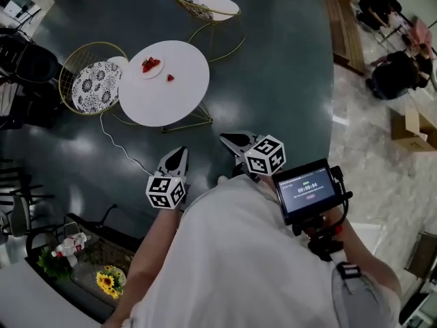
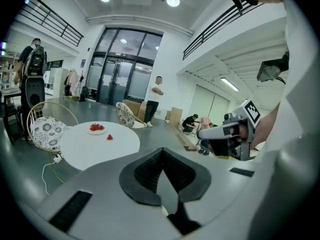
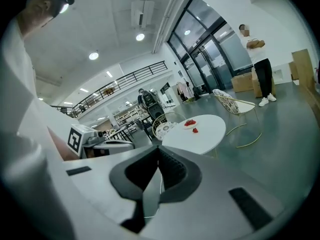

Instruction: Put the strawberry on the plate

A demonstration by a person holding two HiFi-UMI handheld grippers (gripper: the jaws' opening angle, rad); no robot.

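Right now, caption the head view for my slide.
Left gripper and right gripper shut and empty, short of the white table, a loose strawberry beside the plate.

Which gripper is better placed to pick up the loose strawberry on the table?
Left, probably, though only slightly: the left gripper is more in line with the strawberry, while the right gripper stands off to the side. Both are shut and far from the table.

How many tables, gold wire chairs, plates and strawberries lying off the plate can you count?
Round white table: 1
Gold wire chairs: 2
Plate: 1
Strawberry off the plate: 1
Total: 5
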